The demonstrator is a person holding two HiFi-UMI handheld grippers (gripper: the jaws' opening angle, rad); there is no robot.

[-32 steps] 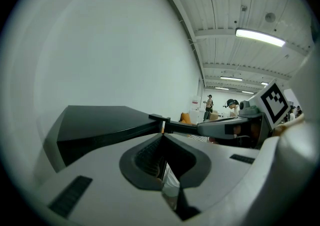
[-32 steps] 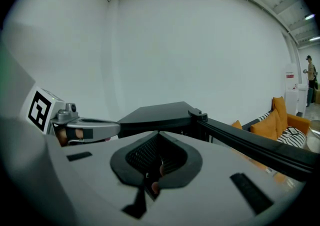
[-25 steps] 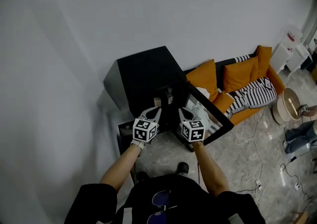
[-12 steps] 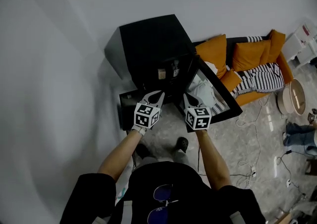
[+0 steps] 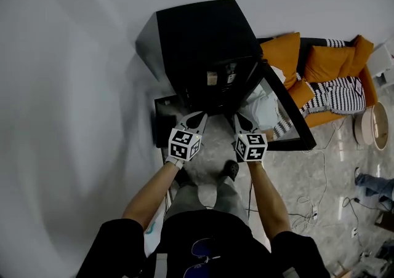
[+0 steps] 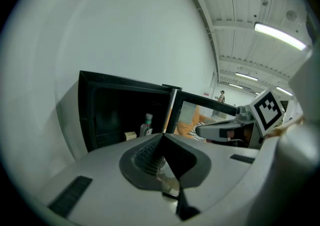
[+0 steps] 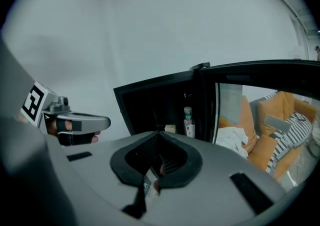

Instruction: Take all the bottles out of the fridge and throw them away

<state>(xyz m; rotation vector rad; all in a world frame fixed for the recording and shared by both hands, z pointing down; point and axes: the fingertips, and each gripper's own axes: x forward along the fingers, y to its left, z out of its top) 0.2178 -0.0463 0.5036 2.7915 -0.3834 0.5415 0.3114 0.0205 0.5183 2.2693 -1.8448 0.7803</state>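
A black fridge [image 5: 203, 43] stands against the white wall with its glass door [image 5: 284, 114] swung open to the right. Inside, a clear bottle [image 7: 188, 121] with a green cap and red label stands upright next to a small pale box [image 7: 170, 129]; the left gripper view shows the same bottle [image 6: 146, 125] too. My left gripper [image 5: 198, 118] and right gripper [image 5: 239, 119] hang side by side just in front of the opening, short of the bottle. Both are shut with nothing between the jaws.
A low black box [image 5: 162, 124] sits on the floor left of the fridge. An orange sofa [image 5: 295, 55] with a striped blanket [image 5: 338, 89] stands behind the open door. A round table [image 5: 373, 126] and floor cables [image 5: 320, 169] lie to the right.
The person has stepped closer to the fridge, which now sits higher and larger in the head view. Both grippers stayed shut and kept their side-by-side spacing.
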